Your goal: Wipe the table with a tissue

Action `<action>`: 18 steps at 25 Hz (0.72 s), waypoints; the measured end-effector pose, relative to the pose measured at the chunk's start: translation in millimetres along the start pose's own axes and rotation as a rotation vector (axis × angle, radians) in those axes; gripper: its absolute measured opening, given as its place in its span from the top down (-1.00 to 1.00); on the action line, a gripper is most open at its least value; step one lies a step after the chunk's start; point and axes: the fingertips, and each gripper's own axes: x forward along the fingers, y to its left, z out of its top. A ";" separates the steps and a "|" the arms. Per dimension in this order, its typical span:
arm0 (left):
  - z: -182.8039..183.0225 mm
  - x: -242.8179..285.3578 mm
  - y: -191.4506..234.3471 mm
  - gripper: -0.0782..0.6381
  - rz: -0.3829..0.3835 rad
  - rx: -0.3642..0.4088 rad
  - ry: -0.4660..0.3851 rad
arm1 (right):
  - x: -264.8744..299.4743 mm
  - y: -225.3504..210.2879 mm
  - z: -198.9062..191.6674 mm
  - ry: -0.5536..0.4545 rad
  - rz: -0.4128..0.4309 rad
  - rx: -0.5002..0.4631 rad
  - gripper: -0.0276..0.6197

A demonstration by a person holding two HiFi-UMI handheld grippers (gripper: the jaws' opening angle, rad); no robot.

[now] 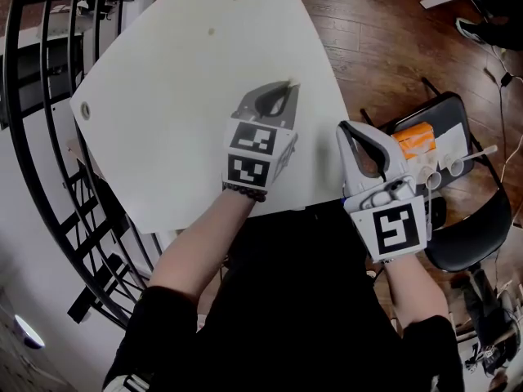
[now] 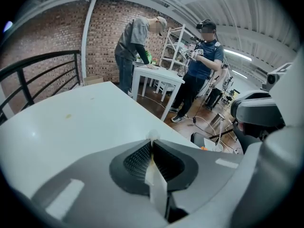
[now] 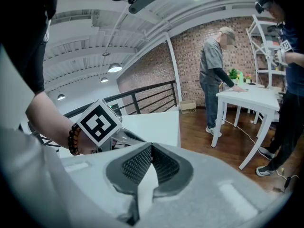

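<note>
Your right gripper, beside the white table, is clenched; your left gripper pinches a tissue strip lengthwise along its jaws, tip poking forward

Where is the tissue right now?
The tissue is pinched between the closed jaws of the left gripper, with a small white tip poking out past them. In the head view it sits over the white table, near its right edge.

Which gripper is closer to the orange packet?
Right. The right gripper is just left of the orange packet; the left gripper is farther off, over the table.
</note>
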 end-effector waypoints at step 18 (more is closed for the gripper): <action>28.5 -11.7 41.9 0.70 0.082 -0.014 -0.045 | 14.3 0.3 14.0 -0.016 0.027 -0.016 0.94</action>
